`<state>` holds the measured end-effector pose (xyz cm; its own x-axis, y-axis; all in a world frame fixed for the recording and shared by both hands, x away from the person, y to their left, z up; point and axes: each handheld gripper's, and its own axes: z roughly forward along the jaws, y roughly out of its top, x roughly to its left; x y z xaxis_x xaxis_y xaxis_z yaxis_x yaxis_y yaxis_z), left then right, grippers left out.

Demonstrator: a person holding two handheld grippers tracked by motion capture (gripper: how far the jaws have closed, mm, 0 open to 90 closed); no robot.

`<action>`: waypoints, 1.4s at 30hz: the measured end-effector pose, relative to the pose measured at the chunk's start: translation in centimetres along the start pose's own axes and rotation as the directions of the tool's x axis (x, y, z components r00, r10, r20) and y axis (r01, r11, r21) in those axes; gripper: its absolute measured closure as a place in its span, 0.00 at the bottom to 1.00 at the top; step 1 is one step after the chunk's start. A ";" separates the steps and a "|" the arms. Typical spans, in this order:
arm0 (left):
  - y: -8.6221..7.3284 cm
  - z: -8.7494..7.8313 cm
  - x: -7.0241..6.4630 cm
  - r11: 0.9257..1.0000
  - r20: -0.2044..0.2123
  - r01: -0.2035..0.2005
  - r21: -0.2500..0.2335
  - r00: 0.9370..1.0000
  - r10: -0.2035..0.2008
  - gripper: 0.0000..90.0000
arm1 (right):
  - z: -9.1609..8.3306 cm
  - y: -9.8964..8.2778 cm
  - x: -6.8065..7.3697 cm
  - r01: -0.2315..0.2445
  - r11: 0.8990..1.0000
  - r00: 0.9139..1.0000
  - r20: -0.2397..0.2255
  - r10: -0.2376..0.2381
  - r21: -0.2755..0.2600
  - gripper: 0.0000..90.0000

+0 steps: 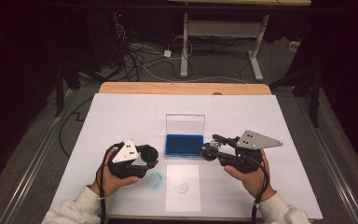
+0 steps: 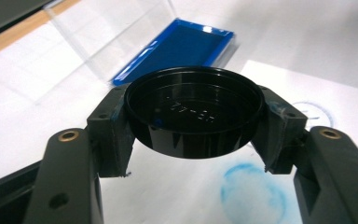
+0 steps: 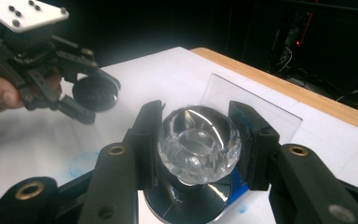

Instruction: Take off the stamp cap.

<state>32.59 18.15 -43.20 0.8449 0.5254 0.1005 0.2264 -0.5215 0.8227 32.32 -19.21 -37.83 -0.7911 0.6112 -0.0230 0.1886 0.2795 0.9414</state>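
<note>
Faintly, embossed digits inside black cap

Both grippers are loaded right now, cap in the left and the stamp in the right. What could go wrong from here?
1. The right gripper clamps the stamp by its faceted clear knob; that slick, rounded surface could twist or slip.
2. The left gripper holds the black cap only by its rim, so a bump might pop it out.
3. The open blue ink pad lies between both hands; a low pass may smear more ink on the white paper.
</note>
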 end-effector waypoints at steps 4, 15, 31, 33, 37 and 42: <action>-0.4 -0.8 -0.1 1.000 -0.019 -0.013 -0.003 1.000 0.013 0.41 | -0.6 -0.2 -0.4 -0.002 1.000 1.000 0.023 0.001 0.015 0.63; -2.4 -2.9 -0.3 1.000 -0.051 0.001 -0.009 0.999 -0.001 0.41 | -1.2 -0.8 -1.2 0.006 0.999 0.998 0.054 -0.009 0.054 0.63; -4.3 -3.6 -0.6 0.998 -0.058 0.059 -0.020 0.997 -0.060 0.41 | -1.0 -0.7 -1.6 0.011 0.998 0.997 0.080 -0.016 0.069 0.63; -4.4 -3.4 -0.6 0.998 -0.057 0.057 -0.020 0.997 -0.058 0.41 | -0.9 -0.7 -1.6 0.017 0.997 0.996 0.081 -0.023 0.073 0.63; -4.2 -3.2 -0.5 0.999 -0.044 0.051 -0.015 0.998 -0.051 0.41 | -0.7 -0.8 -1.6 0.020 0.997 0.995 0.091 -0.026 0.073 0.63; -4.3 -3.0 -0.5 0.998 -0.036 0.056 -0.013 0.998 -0.056 0.41 | -0.5 -1.1 -1.7 0.018 0.997 0.996 0.088 -0.025 0.079 0.63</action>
<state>29.77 22.12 -45.12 0.8126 0.5780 0.0745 0.2667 -0.4825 0.8343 33.20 -20.94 -38.61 -0.7414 0.6667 -0.0765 0.2193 0.3485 0.9113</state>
